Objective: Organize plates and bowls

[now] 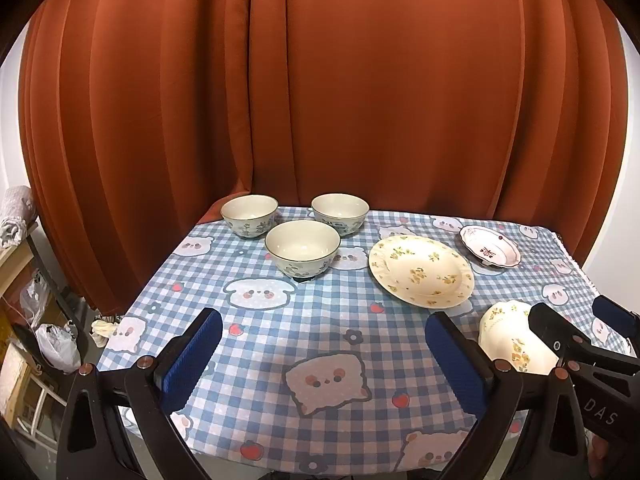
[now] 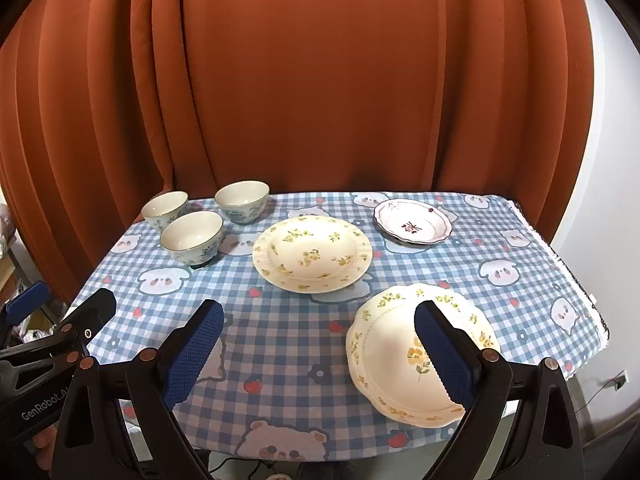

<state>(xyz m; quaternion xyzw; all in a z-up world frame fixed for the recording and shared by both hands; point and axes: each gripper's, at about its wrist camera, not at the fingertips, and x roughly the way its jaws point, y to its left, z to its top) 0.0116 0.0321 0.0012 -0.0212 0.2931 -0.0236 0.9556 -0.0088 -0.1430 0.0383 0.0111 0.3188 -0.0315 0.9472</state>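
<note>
In the left wrist view, the left gripper [image 1: 324, 354] fills the lower frame with its blue pads spread wide and only bare checked tablecloth [image 1: 280, 320] between them. Above it, left of centre, three bowls stand upright in a tight triangle, none nested: the far-left bowl [image 1: 249, 215], the far-right bowl [image 1: 340, 213] and the nearest bowl [image 1: 303, 247], each showing a plain pale inside with nothing in it. To the right lies the large yellow-flowered plate [image 1: 421, 270], and beyond it, near the right edge of the cloth, the small red-patterned plate [image 1: 489, 246]. At lower right the scalloped plate [image 1: 508, 340] is partly hidden behind the right gripper's black arm.

In the right wrist view, the right gripper [image 2: 318, 354] is likewise spread wide, gripping nothing; its right pad overlaps the scalloped plate at lower right, and whether it touches cannot be told. The bowls sit at upper left, all empty.
</note>
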